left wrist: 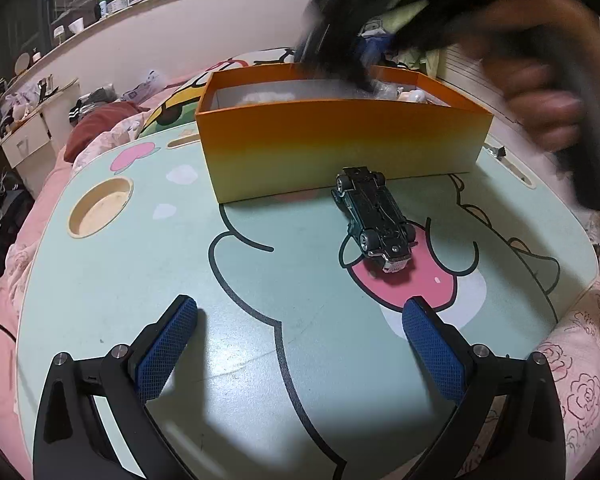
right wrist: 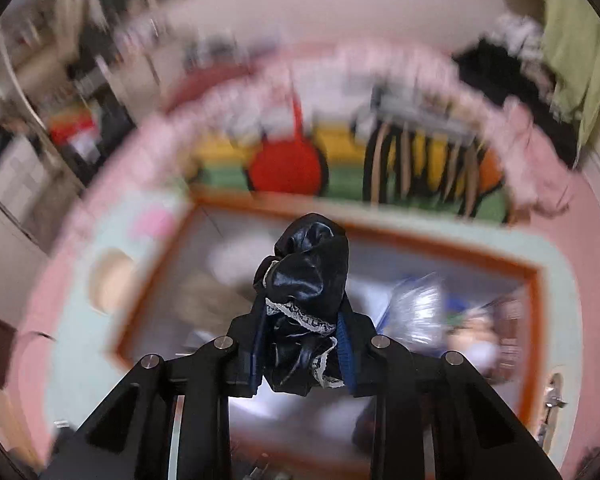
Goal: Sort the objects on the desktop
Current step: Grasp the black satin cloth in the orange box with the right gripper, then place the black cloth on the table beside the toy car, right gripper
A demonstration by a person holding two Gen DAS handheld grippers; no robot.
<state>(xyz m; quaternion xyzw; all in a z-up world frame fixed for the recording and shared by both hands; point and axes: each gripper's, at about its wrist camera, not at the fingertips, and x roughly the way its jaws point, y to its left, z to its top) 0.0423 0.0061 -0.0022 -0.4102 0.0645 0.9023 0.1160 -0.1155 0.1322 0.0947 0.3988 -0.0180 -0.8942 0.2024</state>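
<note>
The right gripper [right wrist: 304,320] is clamping a bunched black satin cloth [right wrist: 306,276] above the orange box [right wrist: 534,280], seemingly for sorting, while the left gripper [left wrist: 300,340] is hanging wide open and empty near 1 overturned toy car [left wrist: 374,218].

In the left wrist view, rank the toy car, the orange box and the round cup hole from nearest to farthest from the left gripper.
From the left gripper:
1. Toy car, upside down, just ahead and slightly right.
2. Cup hole, in the table, off to the left.
3. Orange box, behind the car at the far edge.
</note>
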